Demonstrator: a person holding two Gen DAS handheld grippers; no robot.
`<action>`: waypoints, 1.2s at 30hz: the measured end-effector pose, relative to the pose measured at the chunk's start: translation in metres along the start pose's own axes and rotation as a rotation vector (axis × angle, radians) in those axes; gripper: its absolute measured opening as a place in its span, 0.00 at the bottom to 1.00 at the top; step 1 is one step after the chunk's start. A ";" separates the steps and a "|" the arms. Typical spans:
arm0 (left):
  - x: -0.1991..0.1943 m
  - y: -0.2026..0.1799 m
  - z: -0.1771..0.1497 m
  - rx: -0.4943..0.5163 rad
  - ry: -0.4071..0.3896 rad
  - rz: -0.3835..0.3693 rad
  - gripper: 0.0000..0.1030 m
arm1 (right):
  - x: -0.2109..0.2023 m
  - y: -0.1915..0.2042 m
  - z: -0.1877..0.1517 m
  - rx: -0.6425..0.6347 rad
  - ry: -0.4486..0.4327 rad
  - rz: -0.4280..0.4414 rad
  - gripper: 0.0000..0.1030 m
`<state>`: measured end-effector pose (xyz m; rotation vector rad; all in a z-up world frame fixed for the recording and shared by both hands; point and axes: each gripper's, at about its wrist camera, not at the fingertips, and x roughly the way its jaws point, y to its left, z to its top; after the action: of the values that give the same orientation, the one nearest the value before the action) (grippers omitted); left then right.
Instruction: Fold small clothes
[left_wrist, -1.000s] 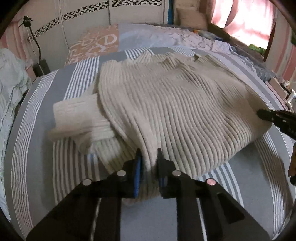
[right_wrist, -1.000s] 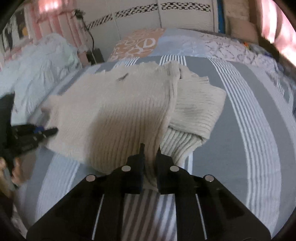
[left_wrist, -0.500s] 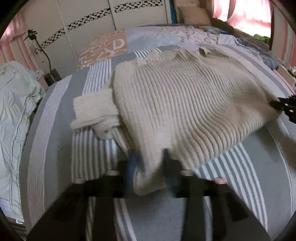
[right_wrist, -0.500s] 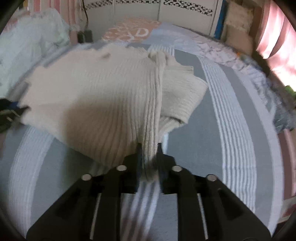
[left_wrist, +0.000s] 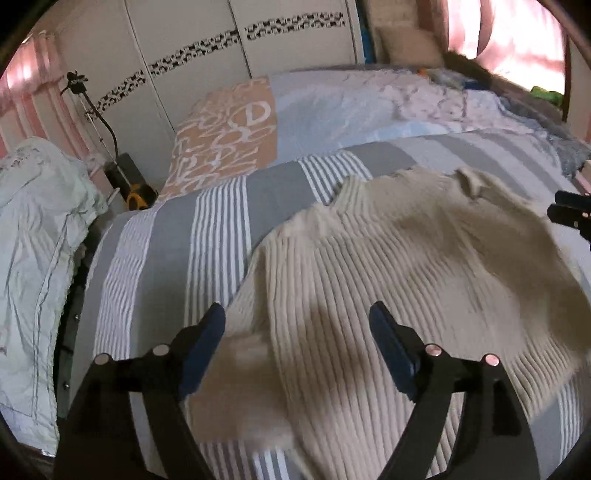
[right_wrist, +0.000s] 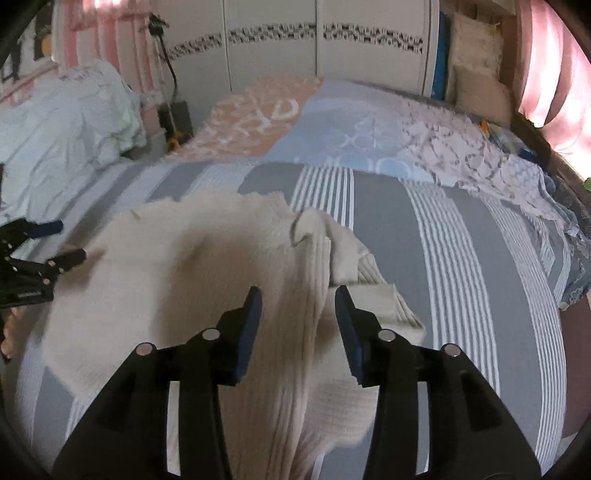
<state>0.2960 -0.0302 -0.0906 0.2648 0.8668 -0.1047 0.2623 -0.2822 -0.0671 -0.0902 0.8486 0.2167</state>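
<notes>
A cream ribbed knit sweater (left_wrist: 406, 280) lies folded over on the grey-and-white striped bedspread (left_wrist: 207, 236). My left gripper (left_wrist: 297, 317) hangs open just above its near left part, nothing between the fingers. In the right wrist view the same sweater (right_wrist: 192, 273) fills the lower middle, with a ridge of knit running between the open fingers of my right gripper (right_wrist: 297, 306). A folded sleeve (right_wrist: 373, 291) sticks out to the right of that ridge. The right gripper's tips (left_wrist: 570, 214) show at the left view's right edge, and the left gripper (right_wrist: 40, 258) shows at the right view's left edge.
A pale green crumpled quilt (left_wrist: 33, 236) is heaped beside the bed on the left. An orange patterned pillow (left_wrist: 229, 136) and pale blue bedding (left_wrist: 332, 114) lie at the head. White wardrobe doors (right_wrist: 332, 44) stand behind; a lamp stand (left_wrist: 107, 133) is in the corner.
Both grippers were shut on the sweater's near edge a second ago. They carried it forward over the garment, then opened and let go; the sweater now lies doubled over.
</notes>
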 end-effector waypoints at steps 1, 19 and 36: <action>0.009 0.002 0.002 -0.003 0.015 0.001 0.78 | 0.012 0.000 0.004 -0.004 0.021 -0.008 0.41; 0.054 0.033 -0.020 -0.069 0.076 0.042 0.09 | 0.062 -0.021 -0.013 -0.131 0.055 -0.327 0.04; -0.011 -0.010 -0.021 -0.017 -0.025 0.015 0.69 | 0.004 0.044 -0.022 -0.096 -0.093 0.024 0.61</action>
<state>0.2715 -0.0342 -0.0971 0.2532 0.8405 -0.0868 0.2388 -0.2419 -0.0845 -0.1583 0.7474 0.2822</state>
